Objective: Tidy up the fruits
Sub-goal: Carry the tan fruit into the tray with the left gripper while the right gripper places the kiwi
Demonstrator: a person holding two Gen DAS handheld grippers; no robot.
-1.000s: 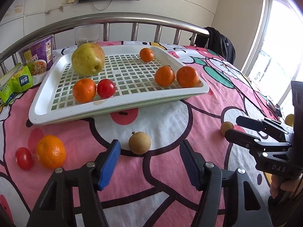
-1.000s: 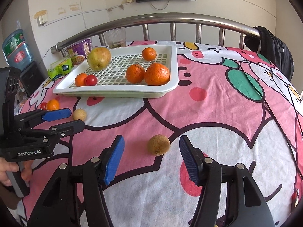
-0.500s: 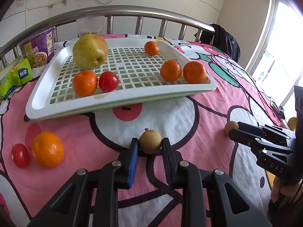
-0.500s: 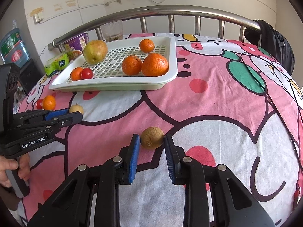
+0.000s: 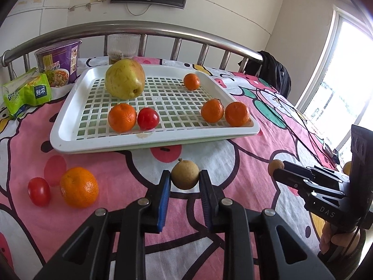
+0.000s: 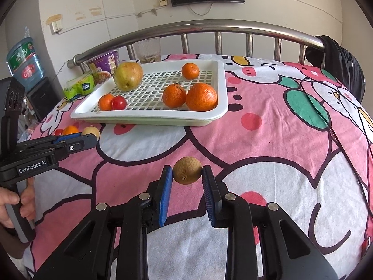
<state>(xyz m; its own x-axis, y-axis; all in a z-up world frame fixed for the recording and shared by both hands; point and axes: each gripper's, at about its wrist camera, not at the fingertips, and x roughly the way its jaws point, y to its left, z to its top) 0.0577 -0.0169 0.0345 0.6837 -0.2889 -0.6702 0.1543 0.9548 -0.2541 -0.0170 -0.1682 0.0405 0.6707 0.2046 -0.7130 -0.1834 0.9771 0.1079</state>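
My left gripper (image 5: 184,179) is shut on a small tan longan (image 5: 185,174) and holds it above the pink sheet. My right gripper (image 6: 187,174) is shut on a brown longan (image 6: 187,170), also lifted. The white slatted tray (image 5: 77,135) holds a pear (image 5: 125,79), several oranges and a red tomato (image 5: 148,118). A loose orange (image 5: 79,187) and tomato (image 5: 39,191) lie on the sheet at the left. In the right wrist view the tray (image 6: 149,114) is ahead to the left.
A metal bed rail (image 5: 139,26) runs behind the tray. A noodle cup (image 5: 59,63), green snack pack (image 5: 26,94) and glass (image 5: 123,46) stand at the back left. A dark jacket (image 6: 342,67) hangs on the rail at right.
Both grippers went from open to closed around their longans, then lifted them off the sheet and moved closer to the tray.
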